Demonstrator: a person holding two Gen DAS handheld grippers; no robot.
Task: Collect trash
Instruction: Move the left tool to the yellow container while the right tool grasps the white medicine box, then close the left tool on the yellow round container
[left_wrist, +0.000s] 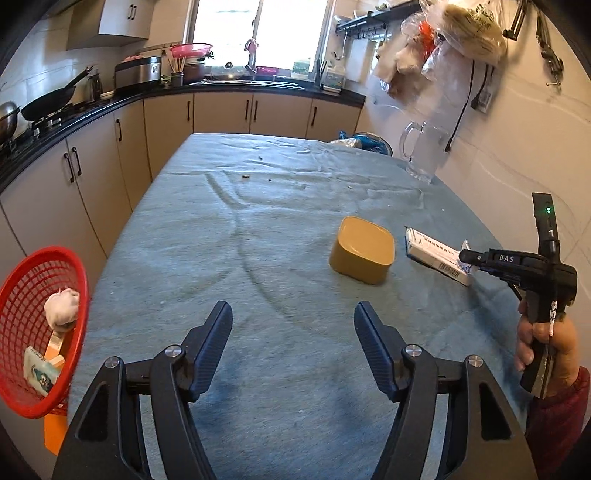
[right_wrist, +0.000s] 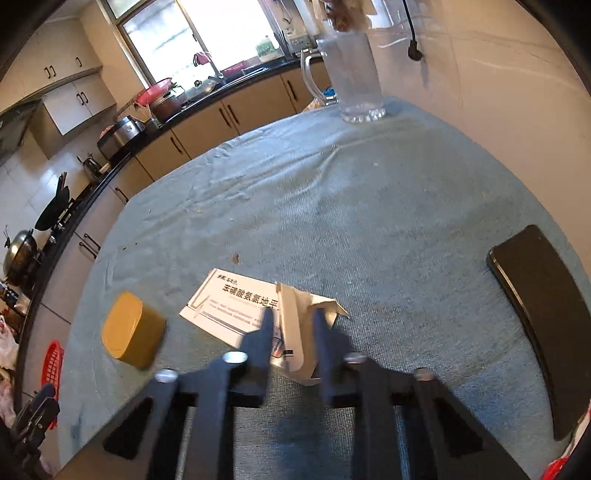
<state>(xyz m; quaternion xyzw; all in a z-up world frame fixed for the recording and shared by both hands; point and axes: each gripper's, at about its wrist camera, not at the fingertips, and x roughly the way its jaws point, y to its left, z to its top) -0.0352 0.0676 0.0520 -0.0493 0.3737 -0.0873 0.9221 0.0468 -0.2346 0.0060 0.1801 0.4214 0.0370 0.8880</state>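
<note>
A: Where is the trash?

B: A flattened white carton (right_wrist: 236, 310) lies on the bench (right_wrist: 369, 221), near its front edge. The right tool (right_wrist: 291, 325) is clenched on the carton's upturned flap. In the left wrist view the same carton (left_wrist: 436, 254) sits at about three o'clock from the yellow box (left_wrist: 364, 251).

A: And the left tool?

B: The left tool (left_wrist: 293, 317) is released, nothing between its fingers, hovering over bare blue cloth.

A: What crowds the carton?

B: In the right wrist view the yellow box (right_wrist: 133, 328) stands just beside it at nine o'clock, apart from it. A black phone (right_wrist: 535, 317) lies well apart at three o'clock, close to the bench's right edge. A glass pitcher (right_wrist: 351, 74) stands far off at twelve o'clock, by the wall.

A: Where is the basket?

B: The red basket (left_wrist: 22, 295) hangs off the bench's left edge, at nine o'clock from the left tool, holding a wadded tissue (left_wrist: 62, 306) and a small packet (left_wrist: 38, 373).

A: Open room?

B: The middle of the bench is open between the tools and the basket, save a few crumbs (left_wrist: 245, 178) toward the far end.
</note>
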